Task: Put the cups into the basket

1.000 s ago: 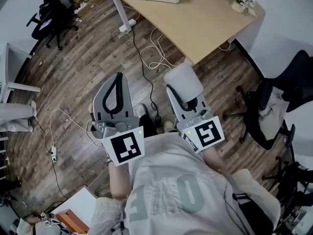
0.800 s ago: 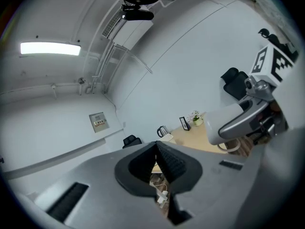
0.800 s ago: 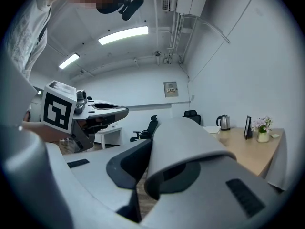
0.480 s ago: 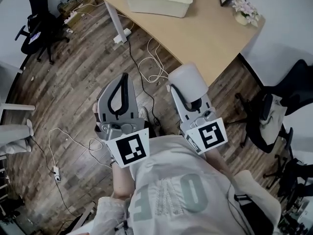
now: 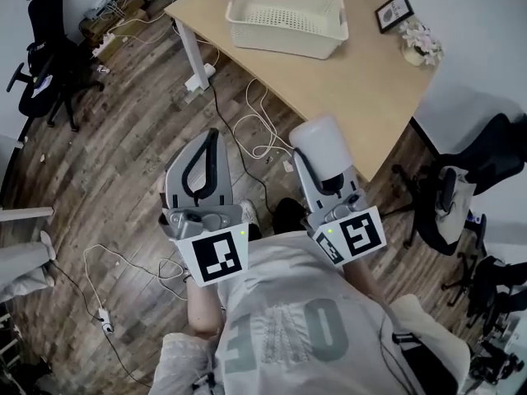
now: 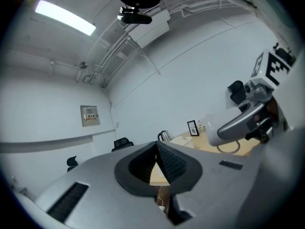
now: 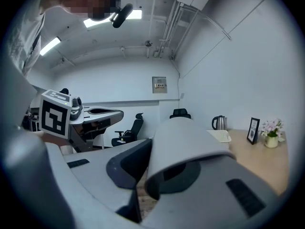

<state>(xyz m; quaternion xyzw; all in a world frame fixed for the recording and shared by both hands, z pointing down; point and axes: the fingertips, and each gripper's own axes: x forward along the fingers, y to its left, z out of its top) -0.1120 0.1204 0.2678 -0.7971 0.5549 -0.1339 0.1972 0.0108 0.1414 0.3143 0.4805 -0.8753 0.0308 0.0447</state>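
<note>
the right claw point(image 5: 325, 171) is clamped on a pale cup point(image 5: 319, 141), held over the wood floor point(image 5: 123, 138) just short of the bench point(image 5: 362, 89). beside it, the left claw point(image 5: 210, 142) has its jaws together, nothing between them. the basket point(image 5: 284, 41) sits on the bench, well apart from the cup, near a frame point(image 5: 394, 11) and flowers point(image 5: 420, 41).

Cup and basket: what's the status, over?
Right gripper shut on white cup. Left gripper shut, empty. Basket empty on table ahead. Nothing in between.
</note>
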